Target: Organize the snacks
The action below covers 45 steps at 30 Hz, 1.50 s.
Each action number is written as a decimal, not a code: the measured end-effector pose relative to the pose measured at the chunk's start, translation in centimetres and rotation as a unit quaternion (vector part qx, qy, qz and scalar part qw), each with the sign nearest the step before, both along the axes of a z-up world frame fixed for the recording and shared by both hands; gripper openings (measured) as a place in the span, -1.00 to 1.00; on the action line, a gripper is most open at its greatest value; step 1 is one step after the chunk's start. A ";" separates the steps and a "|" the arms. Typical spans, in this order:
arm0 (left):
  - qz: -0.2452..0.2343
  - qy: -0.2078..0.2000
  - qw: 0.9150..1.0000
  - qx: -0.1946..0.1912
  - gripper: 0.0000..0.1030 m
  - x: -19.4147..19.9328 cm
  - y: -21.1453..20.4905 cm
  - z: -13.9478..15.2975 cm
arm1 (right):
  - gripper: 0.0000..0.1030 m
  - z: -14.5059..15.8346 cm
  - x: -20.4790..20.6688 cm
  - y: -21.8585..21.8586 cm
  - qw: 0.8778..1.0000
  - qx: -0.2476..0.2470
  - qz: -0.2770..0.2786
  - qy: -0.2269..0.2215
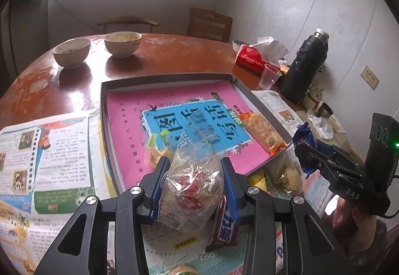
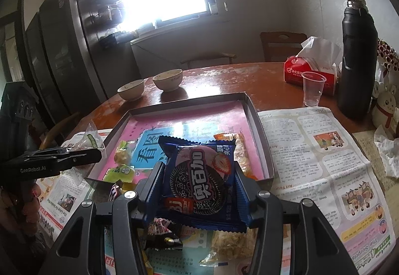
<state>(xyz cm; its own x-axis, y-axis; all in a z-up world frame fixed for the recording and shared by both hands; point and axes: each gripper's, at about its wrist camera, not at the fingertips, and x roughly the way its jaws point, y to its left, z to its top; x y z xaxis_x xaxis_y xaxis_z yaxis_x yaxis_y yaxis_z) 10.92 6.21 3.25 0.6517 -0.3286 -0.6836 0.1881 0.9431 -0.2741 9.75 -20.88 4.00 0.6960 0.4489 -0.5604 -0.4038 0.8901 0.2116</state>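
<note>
Nearest, the left claw [image 1: 193, 181] is clamped on a clear crinkly snack bag [image 1: 192, 175] with something red inside, holding it up off the newspaper [image 1: 49, 150], with a blue-and-red candy bar [image 1: 224, 225] lying just under its right finger. The right claw [image 2: 197, 182] is clamped on a dark blue cookie packet [image 2: 199, 175] printed with a round sandwich biscuit and a strawberry, held at the near edge of the shallow grey box [image 2: 259, 130]; loose wrapped snacks lie on the newspaper beneath it. Inside the box, on its pink and blue lining, an orange packet [image 1: 264, 135] lies along the right wall and yellow-green wrapped sweets [image 2: 122, 162] sit near the front left. Beyond the box the brown tabletop [image 1: 174, 55] carries two bowls [image 1: 72, 51], a clear plastic cup [image 2: 313, 90], a red tissue pack [image 2: 306, 70] and a tall black flask [image 2: 356, 58].
</note>
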 end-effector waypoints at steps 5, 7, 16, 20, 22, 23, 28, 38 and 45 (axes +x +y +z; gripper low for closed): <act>-0.005 -0.004 1.000 -0.009 -0.16 0.9 0.0 0.1 | 0.01 0.3 0.6 0.1 1.000 -0.002 -0.005 -0.003; -0.005 -0.005 1.000 -0.013 -0.16 1.2 0.0 0.1 | 0.01 0.3 0.7 0.2 1.000 -0.002 -0.008 -0.005; -0.017 -0.004 1.000 -0.024 -0.16 3.3 -0.7 -0.3 | 0.01 0.2 1.6 0.5 1.000 -0.009 -0.014 -0.002; -0.026 0.000 0.999 -0.028 -0.16 4.2 -1.2 -0.7 | 0.01 0.4 2.0 0.9 1.000 -0.012 -0.013 -0.005; -0.028 0.000 0.999 -0.026 -0.16 4.6 -1.4 -0.8 | 0.01 0.5 2.4 1.2 1.000 -0.014 -0.013 -0.007; -0.029 0.000 0.999 -0.026 -0.16 4.7 -1.5 -0.9 | 0.01 0.6 2.5 1.3 1.000 -0.015 -0.013 -0.008; -0.037 0.005 0.999 -0.027 -0.16 5.7 -2.0 -1.3 | 0.01 0.7 3.5 1.9 1.000 -0.017 -0.011 -0.008; -0.053 0.017 0.998 -0.018 -0.16 7.1 -2.8 -2.4 | 0.01 0.6 5.2 2.8 1.000 -0.019 -0.011 0.000; -0.065 0.024 0.998 -0.011 -0.16 7.5 -3.1 -3.1 | 0.01 0.0 6.4 3.6 1.000 -0.022 -0.005 0.009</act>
